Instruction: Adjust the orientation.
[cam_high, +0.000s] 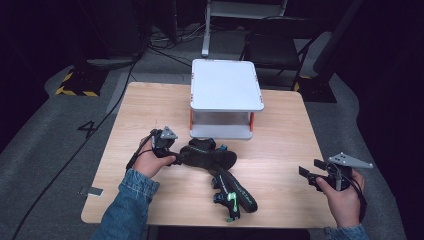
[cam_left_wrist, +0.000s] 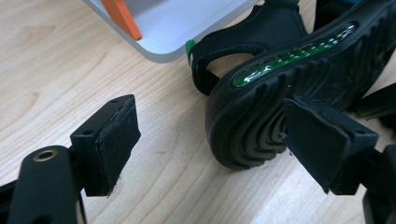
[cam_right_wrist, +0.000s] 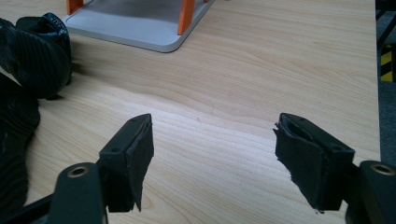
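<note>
Wooden worktop (cam_high: 150, 110) carries one white two-tier rack (cam_high: 226, 85) and two black sandals (cam_high: 207, 155) lying crossed before it. Left hand-held gripper (cam_left_wrist: 212, 140) stands released, one sandal's heel between its pads. Right hand-held gripper (cam_right_wrist: 212, 158) hovers released over bare wood.

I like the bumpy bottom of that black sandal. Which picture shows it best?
The left gripper view: the sandal lies close up on its side, so its ridged sole and green insert are plain. The high view shows both sandals small and dark. The right gripper view catches just a bit of ridged sole at its left edge.
</note>
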